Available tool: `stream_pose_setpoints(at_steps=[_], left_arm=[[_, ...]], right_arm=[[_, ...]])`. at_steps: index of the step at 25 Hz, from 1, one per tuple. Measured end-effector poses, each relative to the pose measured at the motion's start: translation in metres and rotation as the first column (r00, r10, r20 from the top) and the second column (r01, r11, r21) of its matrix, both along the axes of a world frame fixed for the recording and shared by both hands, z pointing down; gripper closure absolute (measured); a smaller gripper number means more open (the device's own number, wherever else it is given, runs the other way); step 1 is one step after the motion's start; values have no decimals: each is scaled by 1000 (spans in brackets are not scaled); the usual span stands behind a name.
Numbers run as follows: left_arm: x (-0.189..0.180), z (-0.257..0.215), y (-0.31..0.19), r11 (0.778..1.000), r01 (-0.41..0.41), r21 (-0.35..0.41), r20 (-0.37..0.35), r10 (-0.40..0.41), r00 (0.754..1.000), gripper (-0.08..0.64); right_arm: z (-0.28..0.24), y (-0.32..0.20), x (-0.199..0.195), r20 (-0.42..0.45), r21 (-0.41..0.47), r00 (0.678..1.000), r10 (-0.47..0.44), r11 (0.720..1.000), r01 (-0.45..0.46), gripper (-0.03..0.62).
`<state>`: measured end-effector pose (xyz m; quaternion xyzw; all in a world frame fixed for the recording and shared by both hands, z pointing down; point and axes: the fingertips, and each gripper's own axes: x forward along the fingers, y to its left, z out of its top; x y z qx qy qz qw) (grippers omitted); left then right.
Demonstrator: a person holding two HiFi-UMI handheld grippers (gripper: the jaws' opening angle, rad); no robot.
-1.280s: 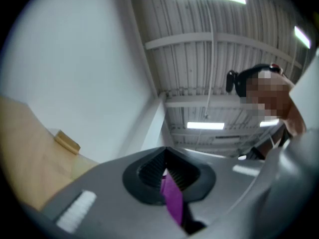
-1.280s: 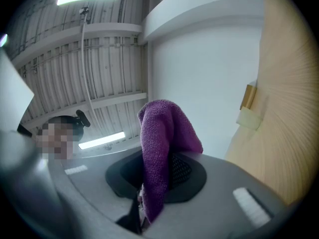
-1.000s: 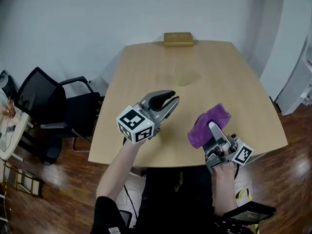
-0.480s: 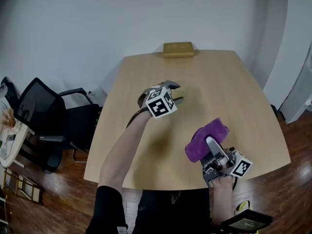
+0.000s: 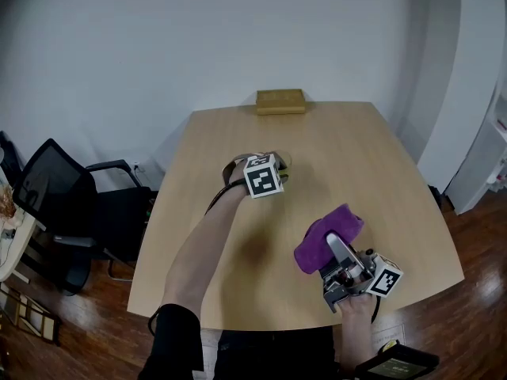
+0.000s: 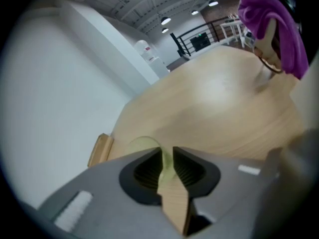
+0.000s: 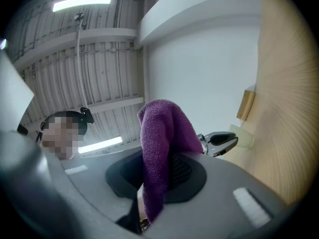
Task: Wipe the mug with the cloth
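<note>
left hand-held gripper (image 6: 167, 162) tighter on one mug (image 6: 143, 144)

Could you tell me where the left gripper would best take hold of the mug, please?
By the rim wall, from above on the person's side: the mug stands upright, mouth open, so one jaw fits inside. The left gripper, whose jaws have just been closing, has that thin wall between them.

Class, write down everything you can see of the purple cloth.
The purple cloth looks like soft, nubbly fabric, plain in colour. It is bunched into a folded wad and pinched between the jaws of the right gripper, with its rounded fold standing up past the fingertips. It is held over the near right part of the wooden table and seems to touch only the gripper.
</note>
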<state>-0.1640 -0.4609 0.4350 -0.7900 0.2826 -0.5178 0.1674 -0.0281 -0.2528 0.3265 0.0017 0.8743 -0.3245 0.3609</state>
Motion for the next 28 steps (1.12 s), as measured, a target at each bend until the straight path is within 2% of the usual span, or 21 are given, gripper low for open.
stream_pose_setpoints(at_steps=[1,2,3,4,5,6,7,8,9,10,11,12,13,16,20,22,25,28], left_arm=[[-2,-6,1,1000,19,19,-55,-18,998,490],[-2,-15,5,999,41,33,-146,-36,989,513],[-2,-28,15,997,63,34,-278,-51,959,518],[0,-45,28,997,77,22,-440,-60,896,517],[2,-64,45,997,76,6,-611,-57,790,518],[2,-83,63,998,59,-8,-766,-44,642,518],[0,-101,83,999,34,-14,-882,-28,471,518],[-3,-116,104,1000,13,-13,-950,-16,311,518],[-7,-126,126,1000,7,-6,-981,-8,191,518],[-10,-133,146,1000,15,3,-993,1,119,518],[-11,-136,164,999,31,15,-996,12,84,518],[-11,-137,179,998,47,31,-997,27,76,518],[-8,-137,192,997,63,50,-995,45,86,518],[4,-133,225,986,102,133,-982,117,148,518],[16,-130,252,957,143,252,-950,216,227,518],[22,-130,259,942,139,305,-926,259,273,518],[29,-120,263,932,111,345,-896,292,333,518],[35,-112,263,937,92,336,-885,281,372,518]], right_arm=[[1,-3,3,-15,9,1000,15,1000,-15,535],[1,-6,4,-28,16,999,27,1000,-27,535],[0,-8,5,-38,20,999,37,999,-36,535],[-1,-10,4,-50,24,998,44,999,-42,535],[-2,-11,3,-66,30,997,50,998,-48,535],[-4,-12,1,-84,39,995,58,998,-55,535],[-6,-12,-1,-105,51,992,68,997,-63,535],[-8,-11,-4,-126,66,989,79,995,-71,535],[-11,-11,-6,-147,82,985,91,993,-80,535],[-15,-10,-9,-168,102,980,105,991,-88,535],[-20,-10,-14,-188,126,975,120,987,-97,535],[-27,-9,-19,-208,154,969,137,982,-106,535],[-34,-8,-26,-227,185,961,156,976,-114,535],[-52,-5,-45,-291,284,927,237,947,-153,535],[-70,-16,-42,-351,387,842,409,882,-267,535],[-72,-20,-41,-371,409,810,454,863,-296,535],[-63,-21,-55,-419,413,791,447,869,-272,535],[-54,-15,-69,-449,410,782,433,877,-250,535]])
